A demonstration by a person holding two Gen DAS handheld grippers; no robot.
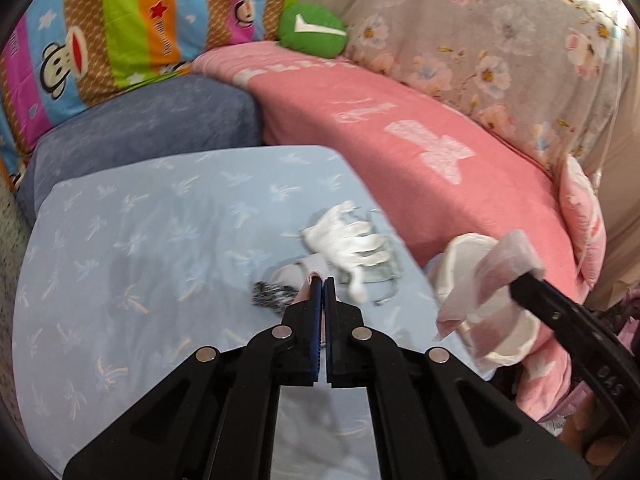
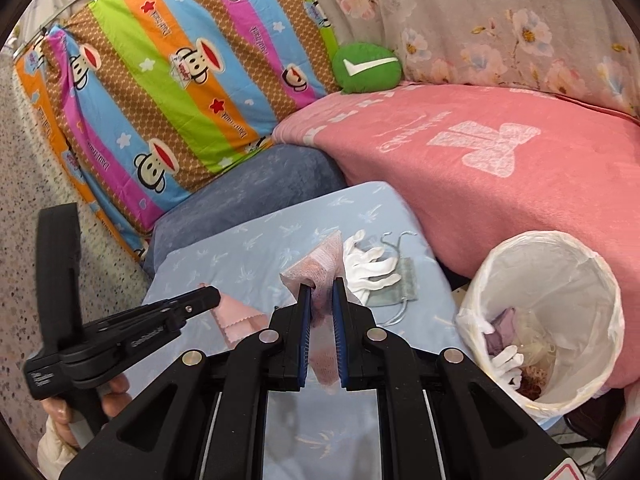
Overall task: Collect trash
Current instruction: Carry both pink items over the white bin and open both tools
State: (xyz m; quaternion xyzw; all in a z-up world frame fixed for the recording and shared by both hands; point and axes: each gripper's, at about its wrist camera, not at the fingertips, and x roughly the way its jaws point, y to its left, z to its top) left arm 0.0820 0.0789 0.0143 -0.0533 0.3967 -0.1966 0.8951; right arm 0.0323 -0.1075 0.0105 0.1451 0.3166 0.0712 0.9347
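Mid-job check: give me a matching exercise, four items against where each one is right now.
Items:
1. white glove
2. pink mesh wipe
3. pink zigzag-edged cloth
4. lined bin

Places:
A. pinched by the right gripper
B. standing against the pink blanket, trash inside
C. at the tip of the shut left gripper
D. lying on the blue sheet

Pairs: 1-D, 2-A, 3-C, 4-B

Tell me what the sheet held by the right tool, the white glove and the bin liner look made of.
Pink sheet: thin nonwoven or mesh fabric, matte; a fine net pattern shows. White glove: soft knit cloth, probably cotton, matte and limp. Bin liner: thin whitish plastic film, translucent and crinkled over the rim.
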